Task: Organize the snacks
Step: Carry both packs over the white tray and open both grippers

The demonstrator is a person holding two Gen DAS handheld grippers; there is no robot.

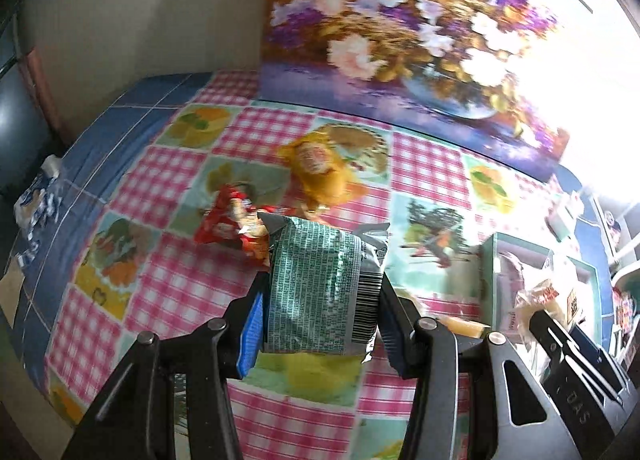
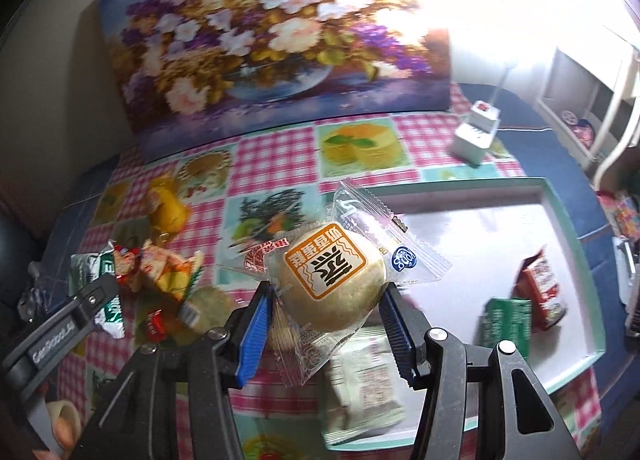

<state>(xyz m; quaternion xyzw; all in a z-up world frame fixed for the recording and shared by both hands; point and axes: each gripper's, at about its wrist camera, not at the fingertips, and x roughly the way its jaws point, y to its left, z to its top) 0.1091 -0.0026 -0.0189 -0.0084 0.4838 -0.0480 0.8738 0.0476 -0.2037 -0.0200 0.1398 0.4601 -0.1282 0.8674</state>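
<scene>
My left gripper (image 1: 320, 292) is shut on a green and silver snack packet (image 1: 324, 284), held above the checked tablecloth. Beyond it lie a red snack packet (image 1: 236, 224) and a yellow packet (image 1: 320, 172). My right gripper (image 2: 324, 300) is shut on a round pastry in clear wrap (image 2: 332, 280), held over the left edge of a teal-rimmed white tray (image 2: 572, 196). The tray holds a green packet (image 2: 506, 320), a red packet (image 2: 542, 292) and a pale packet (image 2: 364, 388). The right gripper also shows in the left wrist view (image 1: 536, 308), and the left gripper in the right wrist view (image 2: 96, 300).
A large flower painting (image 2: 280, 40) leans against the wall at the table's back. A white box (image 2: 476, 136) sits behind the tray. A heap of loose snacks (image 2: 160, 272) lies left of the tray. A crumpled blue and white bag (image 1: 36, 204) lies at the table's left edge.
</scene>
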